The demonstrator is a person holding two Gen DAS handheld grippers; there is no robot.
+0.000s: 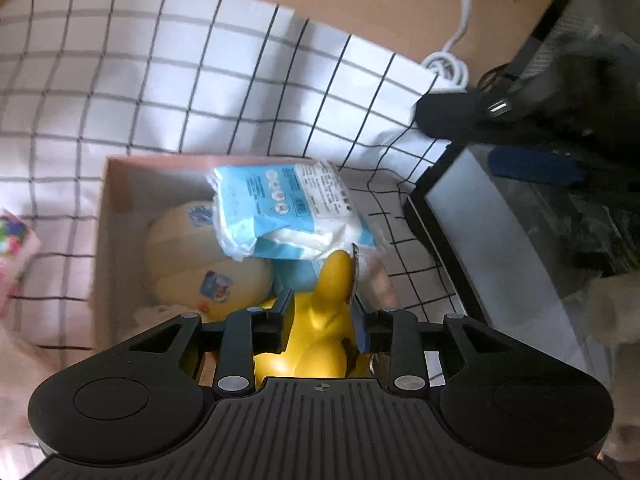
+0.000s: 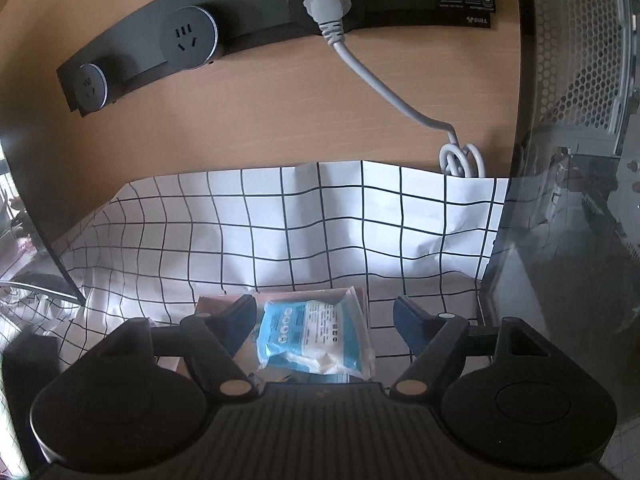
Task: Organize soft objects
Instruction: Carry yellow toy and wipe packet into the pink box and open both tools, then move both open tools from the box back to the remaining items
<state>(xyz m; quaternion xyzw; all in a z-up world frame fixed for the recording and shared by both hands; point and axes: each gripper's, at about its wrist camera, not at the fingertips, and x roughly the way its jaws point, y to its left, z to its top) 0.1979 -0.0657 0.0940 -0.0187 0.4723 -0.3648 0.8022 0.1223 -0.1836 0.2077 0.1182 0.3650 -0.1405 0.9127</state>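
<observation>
Left gripper [image 1: 322, 316] over the cardboard box [image 1: 105, 216], a yellow rubber duck [image 1: 324, 320] between its jaws.

The left jaws stand partly apart on either side of the duck; whether the pads press on it cannot be told. The duck sits at the box's near right corner, beside a pale yellow soft ball [image 1: 200, 264] lying inside. A blue-and-white tissue pack [image 1: 288, 212] leans tilted across the box's far right part, above the ball and duck. The box rests on a white grid-pattern cloth [image 1: 160, 80] covering the bench. The right gripper [image 2: 324, 320] hangs wide open and holds nothing, with the tissue pack below, between its 2 fingers, untouched.
</observation>
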